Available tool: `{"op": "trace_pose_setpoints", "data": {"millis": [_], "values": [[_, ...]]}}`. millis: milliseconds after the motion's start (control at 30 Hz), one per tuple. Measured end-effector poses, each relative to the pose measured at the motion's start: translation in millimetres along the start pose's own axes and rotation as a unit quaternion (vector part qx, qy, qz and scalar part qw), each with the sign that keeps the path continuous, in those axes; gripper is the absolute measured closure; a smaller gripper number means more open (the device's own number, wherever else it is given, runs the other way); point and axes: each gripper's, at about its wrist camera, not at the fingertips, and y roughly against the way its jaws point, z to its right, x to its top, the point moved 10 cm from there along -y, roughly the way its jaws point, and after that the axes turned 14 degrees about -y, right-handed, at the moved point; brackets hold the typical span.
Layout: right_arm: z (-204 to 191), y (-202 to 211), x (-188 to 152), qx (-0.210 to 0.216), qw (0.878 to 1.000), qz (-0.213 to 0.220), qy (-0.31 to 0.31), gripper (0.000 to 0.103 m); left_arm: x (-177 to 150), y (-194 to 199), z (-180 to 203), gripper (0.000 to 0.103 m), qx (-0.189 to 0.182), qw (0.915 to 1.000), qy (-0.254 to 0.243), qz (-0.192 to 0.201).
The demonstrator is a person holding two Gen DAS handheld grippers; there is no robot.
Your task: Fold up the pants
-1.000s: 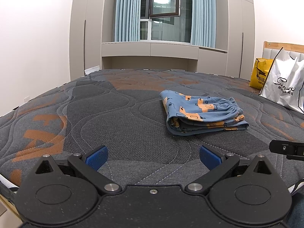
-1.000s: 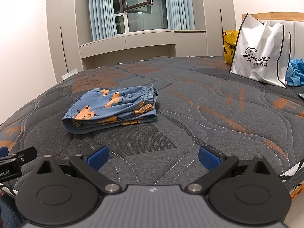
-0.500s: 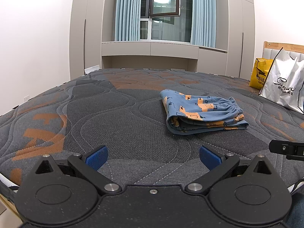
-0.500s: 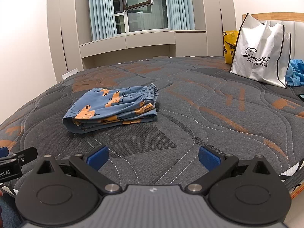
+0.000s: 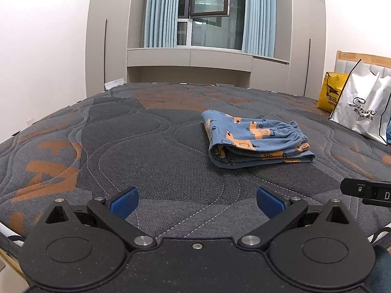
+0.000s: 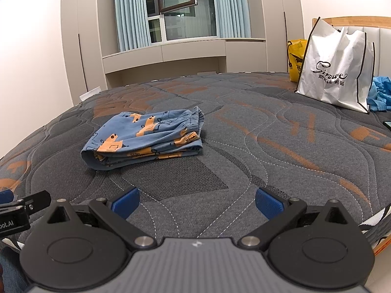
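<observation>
Blue pants [image 5: 254,141] with an orange print lie folded into a compact stack on the grey and orange mattress [image 5: 136,146]. They also show in the right wrist view [image 6: 144,139], with the elastic waistband to the right. My left gripper [image 5: 196,201] is open and empty, held low near the mattress's front edge, well short of the pants. My right gripper [image 6: 196,201] is open and empty too, near the front edge, to the right of the pants.
A white shopping bag [image 6: 337,70] and a yellow bag [image 6: 294,56] stand at the far right by the headboard [image 5: 352,59]. Crumpled blue cloth [image 6: 381,95] lies beside the white bag. A window with curtains and cabinets are behind the bed.
</observation>
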Motion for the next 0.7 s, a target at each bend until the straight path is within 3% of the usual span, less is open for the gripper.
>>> {"op": "trace_pose_setpoints", "data": {"millis": [700], "values": [[2.1,1.8,0.2,-0.001,1.000,0.000,0.000,0.000,0.8,0.2,-1.4,0.001,-0.026,0.9995,0.019,0.001]]}}
